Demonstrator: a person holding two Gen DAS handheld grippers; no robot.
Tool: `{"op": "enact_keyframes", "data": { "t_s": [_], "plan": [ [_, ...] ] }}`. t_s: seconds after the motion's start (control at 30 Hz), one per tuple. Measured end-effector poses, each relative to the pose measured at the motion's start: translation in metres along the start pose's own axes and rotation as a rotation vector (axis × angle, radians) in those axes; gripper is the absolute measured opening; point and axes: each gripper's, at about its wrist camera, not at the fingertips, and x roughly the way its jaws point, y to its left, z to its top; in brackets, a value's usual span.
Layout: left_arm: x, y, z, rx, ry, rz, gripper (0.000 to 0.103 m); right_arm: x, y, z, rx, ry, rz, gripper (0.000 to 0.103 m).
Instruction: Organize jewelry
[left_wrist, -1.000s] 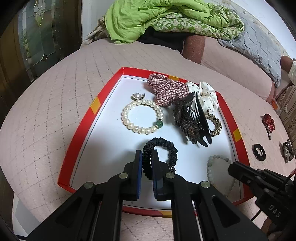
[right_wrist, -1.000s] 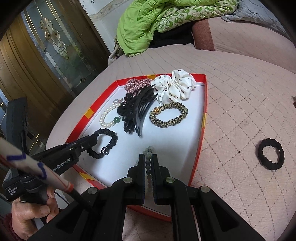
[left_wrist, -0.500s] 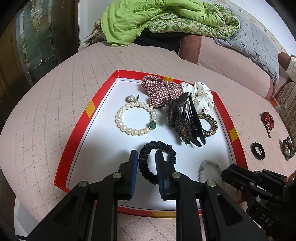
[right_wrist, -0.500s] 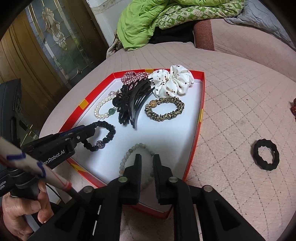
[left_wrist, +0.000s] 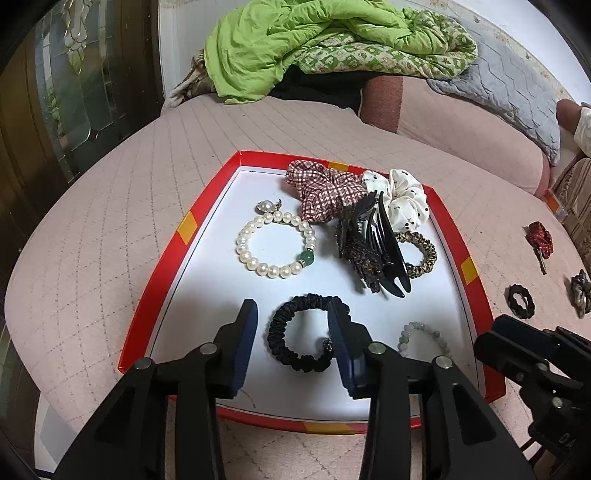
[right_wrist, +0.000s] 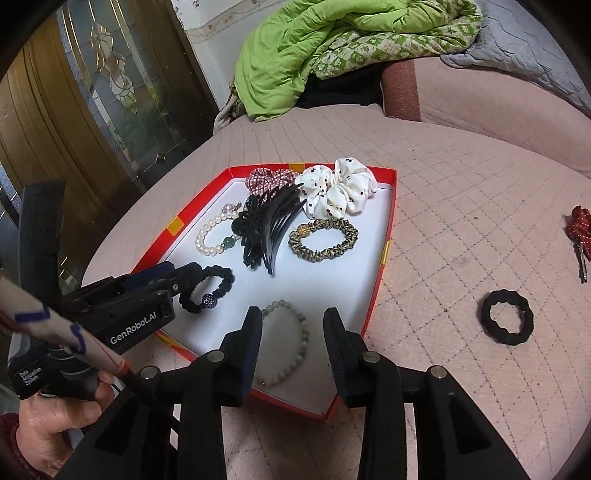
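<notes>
The left gripper (left_wrist: 291, 325) hangs over the near end of the red-rimmed tray (left_wrist: 159, 266), its jaws opening; the black scrunchie hair tie (left_wrist: 301, 334) lies flat on the white tray floor between the blue pads (left_wrist: 245, 339), released, with a gap on the left side, while the right pad covers part of the loop, so contact there cannot be told. The right gripper (right_wrist: 293, 334) is likewise opening, and the pale jade bead bracelet (right_wrist: 291, 341) lies loose on the tray between its fingers, touching neither.

From the black tie, seen in the left wrist view, the pearl bracelet with a green bead (left_wrist: 275, 245) lies at eleven o'clock, a small pearl brooch (left_wrist: 266, 206) just beyond it. At one o'clock a black claw clip (left_wrist: 373, 247) rests partly over a leopard-print hair tie (left_wrist: 423, 254). Further out at twelve lie a red plaid scrunchie (left_wrist: 325, 192) and a white dotted scrunchie (left_wrist: 402, 199), against the far rim.

Off the tray at three o'clock, on the pink quilted bedspread (left_wrist: 92, 240), are a black ring hair tie (left_wrist: 521, 301), a dark metallic ornament (left_wrist: 580, 291) and a red glittery hair clip (left_wrist: 540, 238). A green quilt (left_wrist: 295, 48) is heaped at the far edge. In the right wrist view a person's hand (right_wrist: 59, 417) grips the left gripper's handle.
</notes>
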Motion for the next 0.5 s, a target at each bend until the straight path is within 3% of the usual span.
{"op": "enact_keyframes", "data": {
  "t_s": [0.1,0.23,0.5],
  "plan": [
    [-0.002,0.001,0.000,-0.004,-0.013,0.016,0.051,-0.005,0.000,-0.001,0.002,-0.010,-0.009,0.045],
    [-0.005,0.002,0.000,-0.006,-0.027,0.031,0.059,-0.011,-0.001,-0.002,0.003,-0.020,-0.026,0.057],
    [-0.009,0.003,0.000,-0.011,-0.048,0.070,0.072,-0.019,-0.002,-0.003,0.005,-0.027,-0.059,0.070]
  ]
}}
